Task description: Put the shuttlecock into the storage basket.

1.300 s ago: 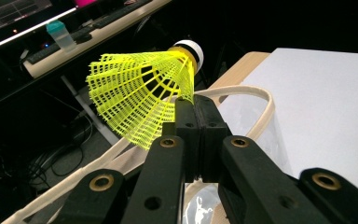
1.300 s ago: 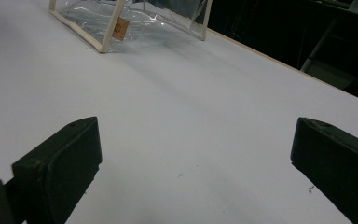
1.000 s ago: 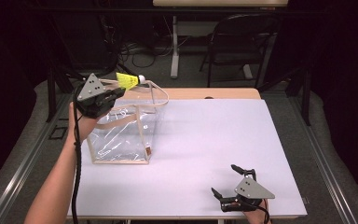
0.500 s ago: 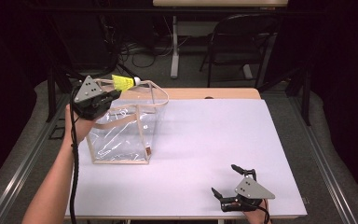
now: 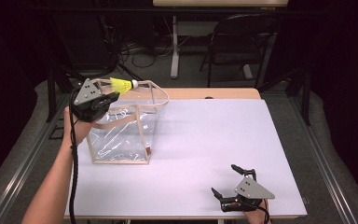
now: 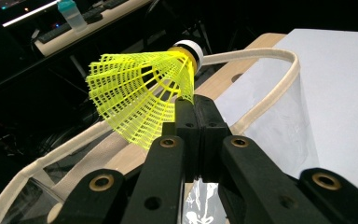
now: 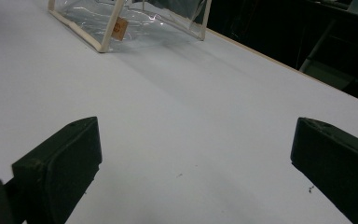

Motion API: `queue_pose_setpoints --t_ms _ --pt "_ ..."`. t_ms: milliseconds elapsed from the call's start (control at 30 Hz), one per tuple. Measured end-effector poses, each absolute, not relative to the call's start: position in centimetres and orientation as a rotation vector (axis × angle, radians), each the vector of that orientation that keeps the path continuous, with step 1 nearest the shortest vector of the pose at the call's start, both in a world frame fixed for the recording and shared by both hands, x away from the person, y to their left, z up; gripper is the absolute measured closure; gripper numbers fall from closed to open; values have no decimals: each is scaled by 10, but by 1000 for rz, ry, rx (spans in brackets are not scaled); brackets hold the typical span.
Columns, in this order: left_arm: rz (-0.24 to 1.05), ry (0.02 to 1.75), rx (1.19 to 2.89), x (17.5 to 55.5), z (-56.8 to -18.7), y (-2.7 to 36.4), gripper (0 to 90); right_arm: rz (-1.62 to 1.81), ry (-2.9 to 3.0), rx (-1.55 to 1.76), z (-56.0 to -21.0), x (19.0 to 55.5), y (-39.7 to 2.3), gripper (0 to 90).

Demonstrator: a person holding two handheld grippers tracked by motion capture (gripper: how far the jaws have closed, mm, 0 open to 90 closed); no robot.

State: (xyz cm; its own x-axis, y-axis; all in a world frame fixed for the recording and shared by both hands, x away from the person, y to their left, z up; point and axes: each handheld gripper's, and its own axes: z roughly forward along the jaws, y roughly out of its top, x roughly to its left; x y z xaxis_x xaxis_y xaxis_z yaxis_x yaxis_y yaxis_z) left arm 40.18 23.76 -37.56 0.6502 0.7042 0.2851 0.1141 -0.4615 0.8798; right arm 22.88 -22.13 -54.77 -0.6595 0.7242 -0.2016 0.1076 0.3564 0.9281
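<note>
Versus the earlier high view: left gripper and its yellow shuttlecock shifted slightly leftward above the clear bag; right gripper unmoved at the near right of the table.

Left gripper: jaws clenched, grasping the shuttlecock at the lower edge of its mesh skirt. Pads pressed together with the yellow lattice pinched between them. Skirt flared out to the left of the jaws in the left gripper view, white cork cap pointing away and up, beyond the jaw tips. Shuttlecock held clear of the table, above the far left rim of the bag, roughly level, cap toward the right in the high view.

Right gripper: jaws released, spread wide, nothing between them, resting low over bare white table surface.

Surroundings: clear bag with cream trim standing open at the left of the table, mouth upward; cream strap looping just beyond and beside the shuttlecock. Small brown tag on the near corner seam of the bag. Bag well apart from the right gripper. Wooden table edge along the far side. Chair and cables on the floor beyond the table. Bottle on a far bench in the left gripper view. Strap loop close under the shuttlecock, nearest obstruction to the bag mouth.
</note>
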Motion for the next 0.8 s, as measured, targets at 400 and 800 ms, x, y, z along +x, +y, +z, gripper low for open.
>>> queue_pose_setpoints --t_ms 400,800 --pt "806 653 1965 403 -382 241 896 1314 2016 718 -548 229 -221 14" --pt "795 660 1996 405 -386 243 894 1311 2018 717 -548 229 -221 14"
